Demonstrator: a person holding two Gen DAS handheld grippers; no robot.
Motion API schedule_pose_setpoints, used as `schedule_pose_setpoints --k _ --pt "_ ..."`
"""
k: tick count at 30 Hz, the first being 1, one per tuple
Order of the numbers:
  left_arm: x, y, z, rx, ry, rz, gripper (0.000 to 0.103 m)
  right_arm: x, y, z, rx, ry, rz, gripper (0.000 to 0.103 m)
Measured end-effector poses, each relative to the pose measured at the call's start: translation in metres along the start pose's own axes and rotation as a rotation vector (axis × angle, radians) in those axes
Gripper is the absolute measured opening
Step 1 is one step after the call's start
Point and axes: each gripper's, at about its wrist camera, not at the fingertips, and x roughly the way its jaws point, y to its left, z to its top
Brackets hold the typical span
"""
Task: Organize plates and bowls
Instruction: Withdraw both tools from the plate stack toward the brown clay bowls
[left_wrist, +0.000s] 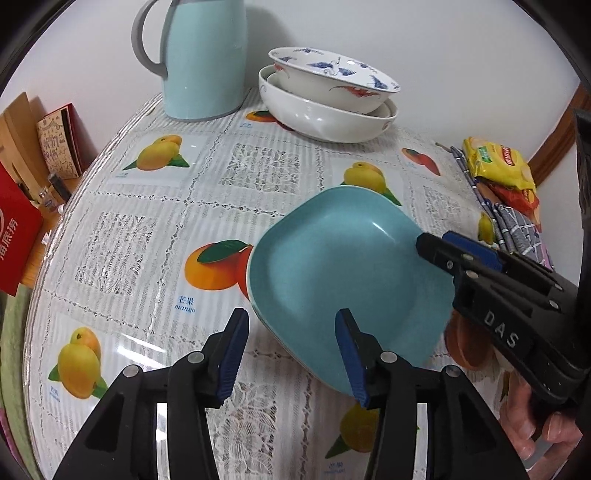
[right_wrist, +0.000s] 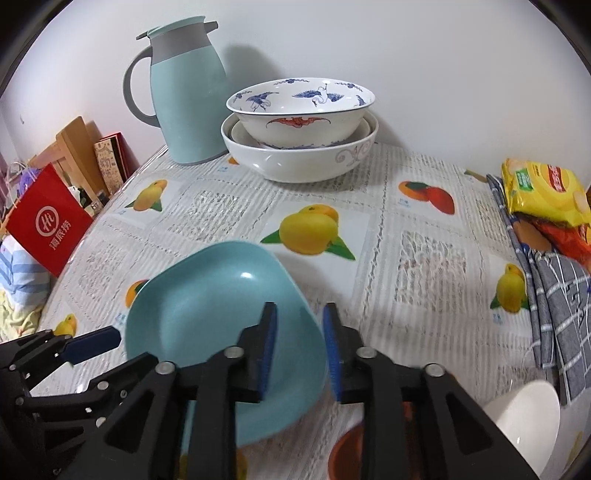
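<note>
A teal square plate (left_wrist: 343, 266) (right_wrist: 207, 321) lies on the fruit-print tablecloth, with thin rims of other plates showing under its left edge. My left gripper (left_wrist: 291, 354) is open and straddles the plate's near rim: one finger hangs over the plate and the other stands clear over the cloth. My right gripper (right_wrist: 300, 347) (left_wrist: 443, 245) is open too and straddles the plate's right rim, its pads not pressing on it. At the back stands a blue-and-red patterned bowl (left_wrist: 332, 85) (right_wrist: 299, 118), nested in a large white bowl (left_wrist: 325, 123) (right_wrist: 295, 164).
A pale teal jug (left_wrist: 203, 59) (right_wrist: 188, 99) stands beside the bowls. Snack packets (left_wrist: 495, 162) (right_wrist: 543, 192) and a checked cloth (left_wrist: 521, 229) (right_wrist: 561, 295) lie along the right edge. A white cup (right_wrist: 524, 413) and a brown dish (right_wrist: 347, 454) sit near the front right. A red bag (right_wrist: 48, 221) stands off the table's left.
</note>
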Motion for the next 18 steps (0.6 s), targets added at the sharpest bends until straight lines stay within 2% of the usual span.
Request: schedule_pose_setpoints --k 4,8,12,15,18 --pt "-0.016 -0.001 -0.004 0.002 -0.022 -0.003 0.051 -0.02 -0.001 -0.008 0.028 -0.012 0.015 0.032" --pt "-0.036 -0.004 -0.009 0.006 -0.05 -0.01 0.052 -0.043 -0.003 -0.018 0.066 -0.031 0.015 0.045" --pt "-0.053 -0.01 -0.014 0.018 -0.076 -0.02 0.054 -0.07 -0.004 -0.031 0.097 -0.059 0.021 0.045" --pt "-0.065 -0.017 -0.021 0.031 -0.1 -0.032 0.054 -0.095 -0.004 -0.041 0.091 -0.085 -0.014 0.047" --pt "-0.076 -0.024 -0.027 0.045 -0.121 -0.04 0.054 -0.118 -0.007 -0.05 0.1 -0.124 -0.039 0.059"
